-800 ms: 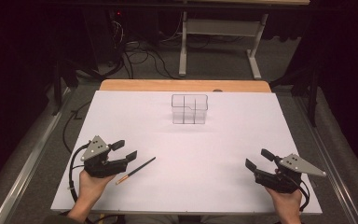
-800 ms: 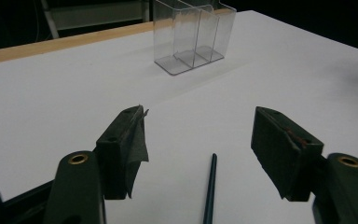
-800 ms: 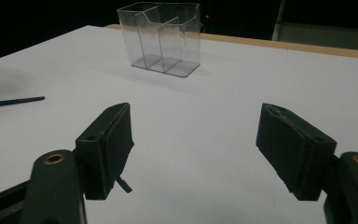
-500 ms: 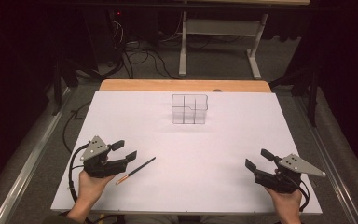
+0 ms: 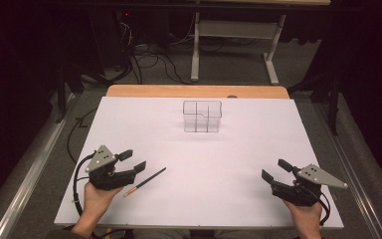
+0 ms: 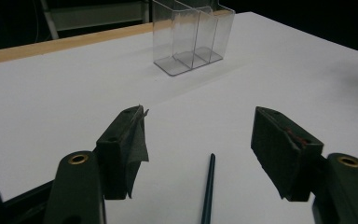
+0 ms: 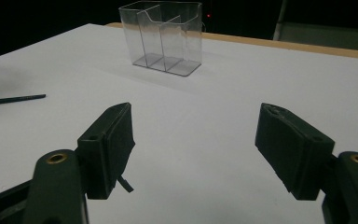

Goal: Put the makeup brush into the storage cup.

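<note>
A thin dark stick with a tan end lies flat on the white tabletop, just right of my left gripper. That gripper is open and rests low at the front left. In the left gripper view the stick lies on the table between the spread jaws of the left gripper, touching neither. A clear plastic organizer with several compartments stands empty at the far middle. My right gripper is open at the front right with nothing between its jaws. From the right gripper the organizer lies ahead and the stick far left.
A wooden strip borders the table's far edge. Beyond it are a metal stand and cables on the grey floor. A metal rail runs along the left side.
</note>
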{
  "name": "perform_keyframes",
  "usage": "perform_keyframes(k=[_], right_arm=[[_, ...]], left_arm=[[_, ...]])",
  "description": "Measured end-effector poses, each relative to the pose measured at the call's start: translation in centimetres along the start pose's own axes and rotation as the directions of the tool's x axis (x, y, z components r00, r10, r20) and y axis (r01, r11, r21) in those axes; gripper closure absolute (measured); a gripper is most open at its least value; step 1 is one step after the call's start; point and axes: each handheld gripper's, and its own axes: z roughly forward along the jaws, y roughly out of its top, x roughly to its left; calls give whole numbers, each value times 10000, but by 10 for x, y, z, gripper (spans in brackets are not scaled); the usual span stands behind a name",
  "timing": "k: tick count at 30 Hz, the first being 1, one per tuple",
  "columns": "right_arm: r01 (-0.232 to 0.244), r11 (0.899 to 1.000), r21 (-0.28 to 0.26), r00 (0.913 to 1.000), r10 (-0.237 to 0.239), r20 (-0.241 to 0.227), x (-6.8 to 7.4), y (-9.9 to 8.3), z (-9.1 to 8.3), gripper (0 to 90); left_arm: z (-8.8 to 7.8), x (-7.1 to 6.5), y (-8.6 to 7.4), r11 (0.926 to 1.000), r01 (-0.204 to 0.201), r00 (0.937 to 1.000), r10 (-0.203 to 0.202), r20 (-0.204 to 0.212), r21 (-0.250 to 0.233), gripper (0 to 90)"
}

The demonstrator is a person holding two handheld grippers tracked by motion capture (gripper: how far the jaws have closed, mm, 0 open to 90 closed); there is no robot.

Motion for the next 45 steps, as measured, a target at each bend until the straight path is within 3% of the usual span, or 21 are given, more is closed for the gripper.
perform_keyframes(k=[25,31,36,45], right_arm=[[-36,10000,2,10000,36,-39,0,0,0,292],[-64,10000,10,9999,64,-81,1,0,0,293],[-129,9999,-37,9999,128,-115,0,0,0,293],[-169,9999,-28,9998,169,-113,0,0,0,293]], left_arm=[[1,-2,1,10000,56,10000,-56,13,-40,345],[4,-2,3,9999,-120,9999,119,45,86,342],[4,-2,8,9999,102,9998,-101,188,-79,340],[6,-7,18,9994,51,9992,-38,397,-331,339]])
